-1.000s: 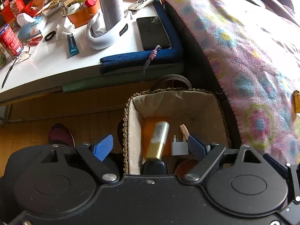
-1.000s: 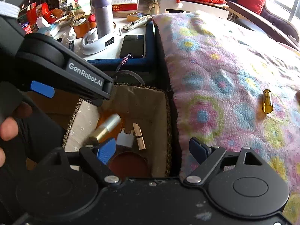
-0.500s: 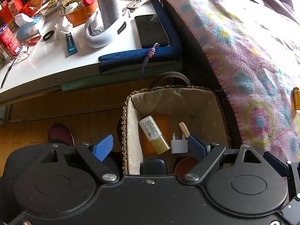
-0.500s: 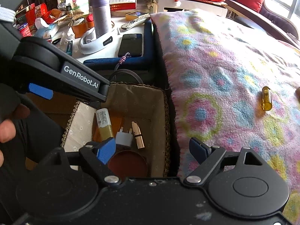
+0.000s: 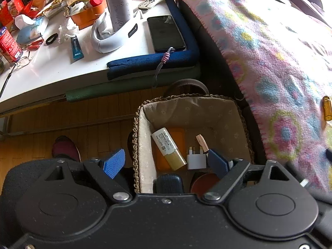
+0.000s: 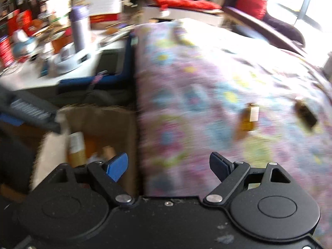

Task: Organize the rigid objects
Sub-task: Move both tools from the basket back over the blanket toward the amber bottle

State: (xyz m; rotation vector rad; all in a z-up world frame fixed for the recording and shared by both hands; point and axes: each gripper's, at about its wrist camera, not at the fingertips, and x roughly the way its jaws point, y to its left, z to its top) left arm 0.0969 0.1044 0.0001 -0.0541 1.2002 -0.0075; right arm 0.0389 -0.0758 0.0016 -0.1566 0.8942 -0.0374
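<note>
The left gripper (image 5: 166, 161) hung over the basket (image 5: 137, 145) with its jaws wide and nothing between them. The basket was woven, lined with pale dotted cloth, and stood on the wooden floor (image 5: 62, 120) between the table (image 5: 51, 72) and the blanket (image 5: 280, 62). Inside lay a tube (image 5: 168, 149), white with small print on its upper half and dull gold below, slanted across an orange flat thing (image 5: 178, 134) I could not make out. Just beside the tube's gold end sat a white plug (image 5: 196, 160), and a small tan stick (image 5: 202, 143) leaned next to it. A dark red round lid (image 5: 204, 183) showed at the basket's near edge, partly hidden by the gripper. The right gripper (image 6: 168, 167) also stood wide and empty, above the blanket's edge beside the basket; its view was smeared. Out on the pink, blue and yellow blanket lay an amber vial (image 6: 249, 119) with a pale cap, and near it a darker brown thing (image 6: 306, 115), too blurred to tell. On the table stood a grey bottle (image 5: 118, 4), with a phone (image 5: 166, 33) lying flat near it.
</note>
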